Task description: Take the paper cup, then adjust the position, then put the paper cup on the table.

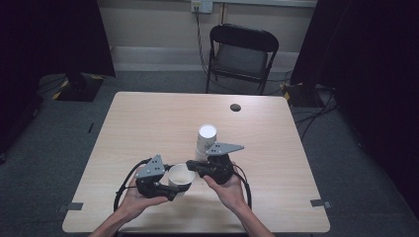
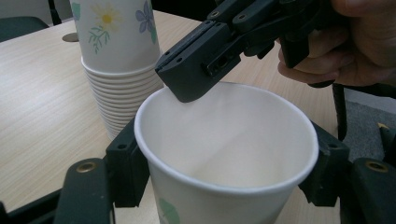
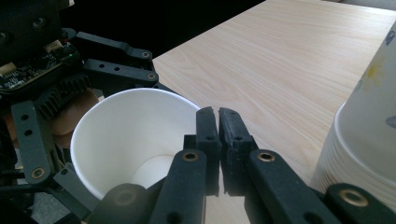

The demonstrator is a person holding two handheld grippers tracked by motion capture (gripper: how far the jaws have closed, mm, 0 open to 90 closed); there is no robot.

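Observation:
A white paper cup (image 1: 181, 176) (image 2: 233, 140) (image 3: 121, 135) stands upright and empty near the table's front edge. My left gripper (image 1: 175, 187) (image 2: 224, 177) is shut on its sides, one jaw against each flank. My right gripper (image 1: 192, 166) (image 3: 218, 116) comes in from the right, its jaws pressed together over the cup's rim; in the left gripper view the right gripper (image 2: 187, 86) covers the far rim. Just behind stands an upside-down stack of flower-printed paper cups (image 1: 205, 136) (image 2: 116, 46) (image 3: 369, 140), apart from both grippers.
The light wooden table (image 1: 148, 123) has a small dark round disc (image 1: 235, 107) (image 2: 71, 37) near its far edge. A black folding chair (image 1: 242, 52) stands beyond the table, and cables lie on the floor at the right.

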